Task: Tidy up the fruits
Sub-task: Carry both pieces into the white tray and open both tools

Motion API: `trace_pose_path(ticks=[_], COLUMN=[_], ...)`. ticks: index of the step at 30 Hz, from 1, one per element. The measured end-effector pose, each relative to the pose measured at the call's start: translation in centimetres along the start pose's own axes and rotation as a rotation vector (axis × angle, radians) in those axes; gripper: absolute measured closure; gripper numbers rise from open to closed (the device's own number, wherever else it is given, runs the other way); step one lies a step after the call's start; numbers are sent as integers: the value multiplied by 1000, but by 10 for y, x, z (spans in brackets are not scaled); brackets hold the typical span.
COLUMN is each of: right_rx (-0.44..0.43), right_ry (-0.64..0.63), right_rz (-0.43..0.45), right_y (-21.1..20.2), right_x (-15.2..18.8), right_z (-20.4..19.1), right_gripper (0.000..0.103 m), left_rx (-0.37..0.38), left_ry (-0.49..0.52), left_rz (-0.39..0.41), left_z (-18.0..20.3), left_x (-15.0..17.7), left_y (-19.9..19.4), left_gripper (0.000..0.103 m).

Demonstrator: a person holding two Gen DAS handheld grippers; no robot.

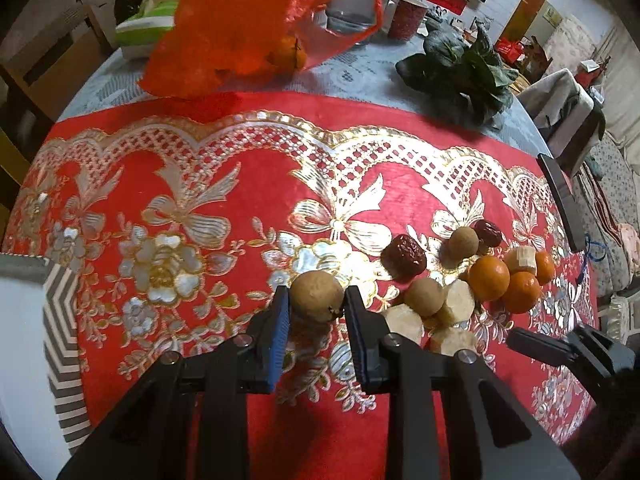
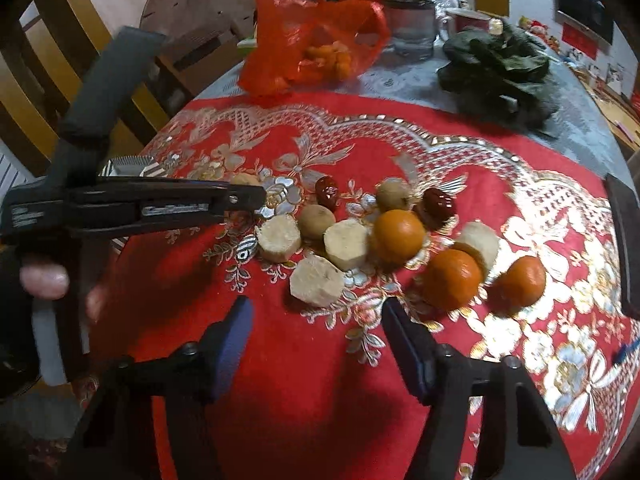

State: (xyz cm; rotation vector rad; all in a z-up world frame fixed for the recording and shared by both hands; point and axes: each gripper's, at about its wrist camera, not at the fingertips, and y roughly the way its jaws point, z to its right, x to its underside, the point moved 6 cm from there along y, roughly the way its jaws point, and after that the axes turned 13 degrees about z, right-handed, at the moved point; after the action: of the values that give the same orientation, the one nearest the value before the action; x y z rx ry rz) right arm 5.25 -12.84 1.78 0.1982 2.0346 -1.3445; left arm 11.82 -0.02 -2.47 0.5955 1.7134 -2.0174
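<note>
**A:** What is nearest?

**B:** The left gripper [image 1: 317, 300], its blue pads closed tight against a round brown longan [image 1: 316, 295] resting on the red embroidered cloth [image 1: 200, 184].

**A:** And the right gripper [image 2: 316, 320]?

**B:** Part-open and empty, above bare cloth just short of a pale cut chunk [image 2: 317, 285].

**A:** Where is the other fruit?

**B:** Just beyond, clustered together: more pale chunks, two longans, red dates [image 2: 439, 203] and three oranges [image 2: 400, 236].

**A:** Further back?

**B:** A red plastic bag [image 2: 316, 32] holding oranges, and dark leafy greens [image 2: 500, 72] to the right.
</note>
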Motion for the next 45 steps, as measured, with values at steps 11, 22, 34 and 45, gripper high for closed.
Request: trace_pose_path(ticks=[11,22,34,45], right_rx=[26,28,-114,-239], right_ry=[-90,-96,-164,-272], right_rz=[-44,-29,7,-10], right_y=[25,16,16,50], right_x=[-1,-6,-34,-50], right_z=[-10,-15,-93,-187], right_gripper=[69,70,70,70], left_rx=[13,17,-53,-182], left_ry=[-33,-46,-116,-227], left_rz=[0,4,38,55], left_z=[-8,-15,-70,-167], left_x=[6,7,8,29], left_y=[-17,-25,-67,-107], left_gripper=[76,76,76,76])
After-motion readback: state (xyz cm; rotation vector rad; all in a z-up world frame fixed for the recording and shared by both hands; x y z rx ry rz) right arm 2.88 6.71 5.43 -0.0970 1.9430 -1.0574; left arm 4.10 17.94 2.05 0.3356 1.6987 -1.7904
